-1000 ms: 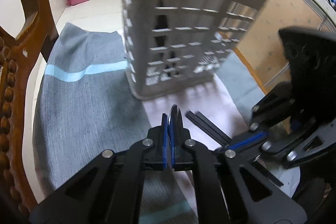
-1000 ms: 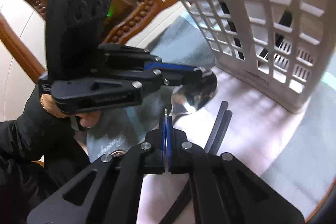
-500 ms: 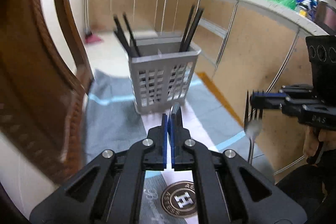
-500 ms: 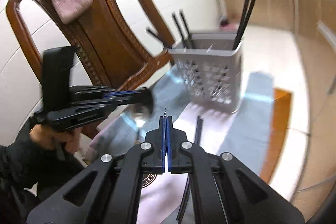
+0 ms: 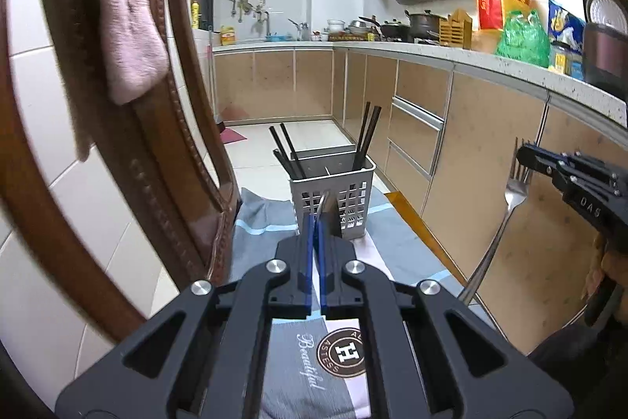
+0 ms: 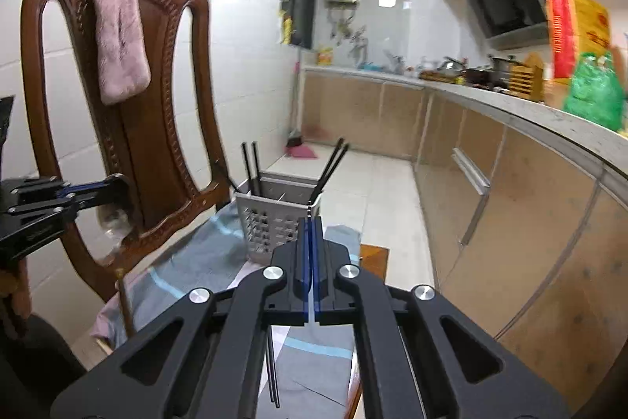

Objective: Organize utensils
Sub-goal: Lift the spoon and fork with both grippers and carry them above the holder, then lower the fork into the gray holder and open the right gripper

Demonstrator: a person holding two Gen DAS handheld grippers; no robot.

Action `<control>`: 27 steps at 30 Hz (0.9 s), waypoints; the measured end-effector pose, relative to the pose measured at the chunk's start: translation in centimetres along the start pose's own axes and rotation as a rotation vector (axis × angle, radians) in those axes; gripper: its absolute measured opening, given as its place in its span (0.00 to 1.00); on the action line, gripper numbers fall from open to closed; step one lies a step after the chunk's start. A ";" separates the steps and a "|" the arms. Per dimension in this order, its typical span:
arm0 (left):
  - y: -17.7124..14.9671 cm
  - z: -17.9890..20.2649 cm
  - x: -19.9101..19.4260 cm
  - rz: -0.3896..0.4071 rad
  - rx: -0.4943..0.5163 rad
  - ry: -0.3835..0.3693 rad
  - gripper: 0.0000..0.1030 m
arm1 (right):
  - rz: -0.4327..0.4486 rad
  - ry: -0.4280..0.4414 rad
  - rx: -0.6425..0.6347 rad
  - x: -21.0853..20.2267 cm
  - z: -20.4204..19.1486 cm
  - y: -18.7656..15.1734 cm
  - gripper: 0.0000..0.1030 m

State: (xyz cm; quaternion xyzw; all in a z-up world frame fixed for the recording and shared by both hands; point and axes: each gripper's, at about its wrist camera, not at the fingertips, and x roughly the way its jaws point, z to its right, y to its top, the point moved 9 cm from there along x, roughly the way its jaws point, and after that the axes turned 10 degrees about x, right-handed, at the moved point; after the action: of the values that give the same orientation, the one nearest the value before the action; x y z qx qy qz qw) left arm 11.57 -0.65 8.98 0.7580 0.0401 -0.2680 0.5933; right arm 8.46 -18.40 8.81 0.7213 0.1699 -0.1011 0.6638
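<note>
Two utensils hang in my grips: my left gripper (image 5: 318,222) pinches one spoon (image 6: 114,218), my right gripper (image 6: 311,222) clamps one fork (image 5: 512,199) by its tines. One grey basket (image 5: 333,191) stands ahead on the cloth (image 5: 259,222), holding three groups of black chopsticks (image 5: 367,136); another pair (image 6: 271,368) lies on the cloth.
</note>
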 end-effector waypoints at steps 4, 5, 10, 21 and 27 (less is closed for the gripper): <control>-0.7 -0.2 -1.5 -0.002 -0.028 0.008 0.02 | 0.002 -0.012 0.044 -0.9 0.8 -0.9 0.02; -0.8 0.0 -1.6 -0.005 -0.029 0.008 0.02 | -0.001 -0.012 0.049 -0.9 0.7 -1.1 0.02; -1.3 0.6 -1.8 -0.015 -0.026 -0.001 0.02 | -0.011 -0.006 0.061 -1.5 0.2 -1.9 0.02; -0.5 -0.7 -1.4 0.005 -0.042 0.006 0.02 | 0.078 -0.025 -0.013 -0.3 -0.7 4.2 0.02; 0.7 -1.7 -0.6 0.027 -0.046 0.013 0.02 | 0.167 -0.084 -0.072 6.2 -1.7 12.0 0.02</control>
State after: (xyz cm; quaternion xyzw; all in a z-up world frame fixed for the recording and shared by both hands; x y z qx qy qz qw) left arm 11.91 0.84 10.07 0.7465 0.0398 -0.2539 0.6138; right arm 18.61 -16.76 17.73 0.7038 0.0848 -0.0693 0.7019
